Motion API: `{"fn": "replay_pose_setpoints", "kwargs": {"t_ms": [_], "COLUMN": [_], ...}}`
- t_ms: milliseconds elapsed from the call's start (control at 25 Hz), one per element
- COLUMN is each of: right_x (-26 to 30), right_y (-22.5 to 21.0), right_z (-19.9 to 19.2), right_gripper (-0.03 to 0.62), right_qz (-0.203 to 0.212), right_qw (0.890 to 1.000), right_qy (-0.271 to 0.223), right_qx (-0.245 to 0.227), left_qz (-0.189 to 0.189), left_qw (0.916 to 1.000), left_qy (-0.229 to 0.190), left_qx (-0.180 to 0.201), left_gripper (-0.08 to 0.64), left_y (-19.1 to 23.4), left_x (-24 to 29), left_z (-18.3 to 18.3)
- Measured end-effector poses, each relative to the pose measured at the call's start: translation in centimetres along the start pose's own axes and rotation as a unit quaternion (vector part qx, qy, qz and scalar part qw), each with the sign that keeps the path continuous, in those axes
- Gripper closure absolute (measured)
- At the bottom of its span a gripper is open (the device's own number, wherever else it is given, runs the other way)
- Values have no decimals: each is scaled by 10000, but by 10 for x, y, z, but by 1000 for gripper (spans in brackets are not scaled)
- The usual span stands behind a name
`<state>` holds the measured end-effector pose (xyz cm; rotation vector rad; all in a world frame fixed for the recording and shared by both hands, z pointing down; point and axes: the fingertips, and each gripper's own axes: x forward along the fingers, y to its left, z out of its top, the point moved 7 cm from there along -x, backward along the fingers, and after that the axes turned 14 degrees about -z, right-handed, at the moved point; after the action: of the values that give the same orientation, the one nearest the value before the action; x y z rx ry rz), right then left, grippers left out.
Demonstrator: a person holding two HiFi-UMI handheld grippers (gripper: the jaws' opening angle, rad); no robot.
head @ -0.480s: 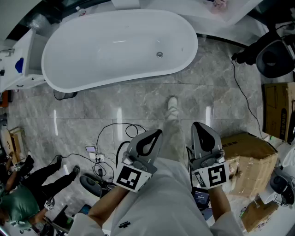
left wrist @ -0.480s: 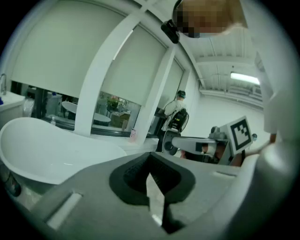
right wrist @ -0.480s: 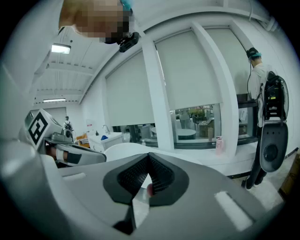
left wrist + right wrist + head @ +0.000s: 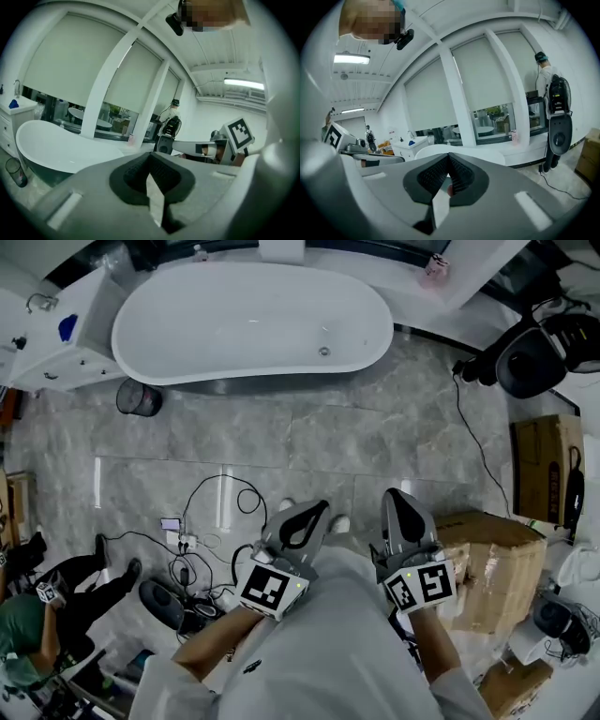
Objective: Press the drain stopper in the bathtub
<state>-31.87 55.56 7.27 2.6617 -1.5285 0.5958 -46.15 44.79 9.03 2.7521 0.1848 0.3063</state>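
Note:
A white oval bathtub (image 4: pixel 244 324) stands at the top of the head view, with its small round metal drain stopper (image 4: pixel 323 352) on the tub floor towards the right end. Both grippers are held low over the grey marble floor, far short of the tub. My left gripper (image 4: pixel 312 514) and my right gripper (image 4: pixel 395 501) point towards the tub, jaws closed together with nothing between them. The bathtub (image 4: pixel 51 147) shows at the left of the left gripper view, beyond my left gripper (image 4: pixel 152 176). My right gripper (image 4: pixel 447 180) sees the tub rim (image 4: pixel 459 151) just over its jaws.
A black waste bin (image 4: pixel 138 397) stands by the tub's left end, next to a white cabinet (image 4: pixel 56 334). Cables and a power strip (image 4: pixel 187 542) lie on the floor at left. Cardboard boxes (image 4: pixel 492 563) sit at right, black equipment (image 4: pixel 525 357) at upper right. A person (image 4: pixel 33 638) sits at lower left.
The bathtub now sits higher and smaller in the head view, and the waste bin has come into sight. Both grippers hold about the same place, still closed.

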Motion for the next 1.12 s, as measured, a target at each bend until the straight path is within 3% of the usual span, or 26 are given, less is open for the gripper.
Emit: {"fn": "replay_pose_setpoints", "kwargs": {"t_ms": [200, 320, 480, 600, 840, 1120], "right_x": [-62, -87, -107, -113, -90, -24], "right_y": [-23, -57, -95, -113, -111, -109], "right_z": [7, -4, -13, -12, -4, 19], "right_gripper": [586, 586, 586, 586, 586, 586], "right_qz": [43, -102, -169, 32, 477, 534], "right_qw": [9990, 9990, 9987, 9986, 9975, 9972], "right_qy": [-433, -441, -469, -506, -515, -516], "right_qx": [-85, 28, 114, 163, 128, -38], "left_qz": [-60, -147, -217, -121, 298, 227], "left_qw": [9999, 9996, 9997, 9995, 9994, 9991], "left_qy": [-90, -115, 97, 276, 142, 177], "left_qx": [131, 220, -49, 0, -121, -324], "left_gripper": [555, 555, 555, 555, 555, 555], "left_y": [-54, -89, -132, -150, -128, -70], "left_x": [14, 38, 63, 76, 77, 107], "left_z": [2, 0, -19, -28, -16, -6]}}
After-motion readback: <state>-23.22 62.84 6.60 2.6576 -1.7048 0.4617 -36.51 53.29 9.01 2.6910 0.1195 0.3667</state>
